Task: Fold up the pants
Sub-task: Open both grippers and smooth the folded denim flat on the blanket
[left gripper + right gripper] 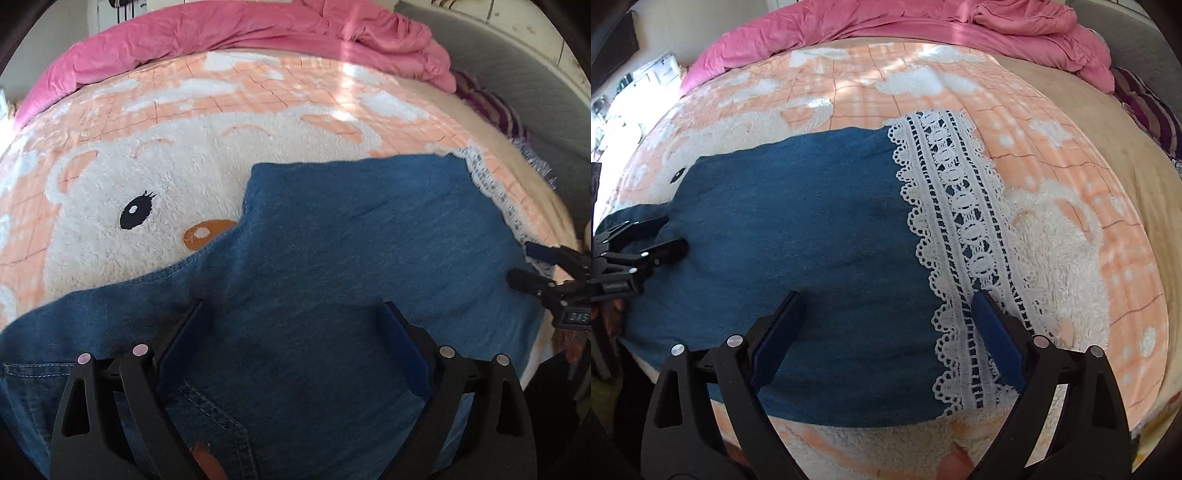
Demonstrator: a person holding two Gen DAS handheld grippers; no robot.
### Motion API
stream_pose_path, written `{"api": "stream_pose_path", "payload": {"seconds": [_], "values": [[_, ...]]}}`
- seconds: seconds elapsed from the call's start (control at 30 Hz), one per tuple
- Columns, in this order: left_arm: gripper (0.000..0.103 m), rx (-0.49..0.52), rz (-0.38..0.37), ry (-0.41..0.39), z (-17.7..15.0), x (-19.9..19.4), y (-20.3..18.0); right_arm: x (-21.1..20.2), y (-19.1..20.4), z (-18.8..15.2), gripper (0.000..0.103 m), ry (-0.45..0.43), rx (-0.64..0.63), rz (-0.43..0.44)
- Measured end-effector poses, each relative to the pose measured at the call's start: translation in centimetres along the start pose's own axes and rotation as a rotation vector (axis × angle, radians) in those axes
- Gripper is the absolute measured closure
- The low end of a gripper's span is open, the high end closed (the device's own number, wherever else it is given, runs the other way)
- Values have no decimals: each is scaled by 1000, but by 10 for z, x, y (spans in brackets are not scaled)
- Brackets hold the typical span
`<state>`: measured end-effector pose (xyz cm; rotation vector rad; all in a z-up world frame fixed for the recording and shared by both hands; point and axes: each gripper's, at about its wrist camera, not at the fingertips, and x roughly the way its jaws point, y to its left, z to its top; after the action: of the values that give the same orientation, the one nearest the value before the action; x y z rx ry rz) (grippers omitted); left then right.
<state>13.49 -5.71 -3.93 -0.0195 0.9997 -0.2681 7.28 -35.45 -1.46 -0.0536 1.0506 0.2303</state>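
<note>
**Operator:** Nearest me, my left tongs hang spread wide over the pants, nothing between the pads. My right tongs are spread too — one finger over the denim, the other over the lace hem, clamping nothing.

**Observer:** Where do the pants lie?

**Operator:** Flat on the fleece blanket with the bear print, on the bed. They look folded over once already; the waist and a pocket seam sit under my left side, the lace cuffs under my right.

**Observer:** How will they handle?

**Operator:** Soft and limp, I judge — light denim that sags wherever it isn't held, and it should drag a little on the fleece. The lace looks snag-prone, so I'd pinch the denim just inside the hem with the right, and the doubled waist edge with the left, taking all layers at once.

**Observer:** Beyond that?

**Operator:** A rumpled pink quilt lies along the far edge.
</note>
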Motion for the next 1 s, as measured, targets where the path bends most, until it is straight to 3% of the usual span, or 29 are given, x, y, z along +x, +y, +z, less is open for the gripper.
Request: {"api": "stream_pose_path", "payload": {"seconds": [0.2,0.43,0.67,1.0], "values": [[12,3,2,-53,-6,-19,-4,-12,4,-2,17,-48,-1,-22],[9,36,-2,-177,-7,-64,-16,-72,-13,-7,11,-307,70,-68],[9,60,-14,-246,-5,-79,-28,-82,-34,-6,11,-360,157,-79],[8,116,-89,-227,11,-83,-68,-102,-64,-13,9,-426,289,-27]]}}
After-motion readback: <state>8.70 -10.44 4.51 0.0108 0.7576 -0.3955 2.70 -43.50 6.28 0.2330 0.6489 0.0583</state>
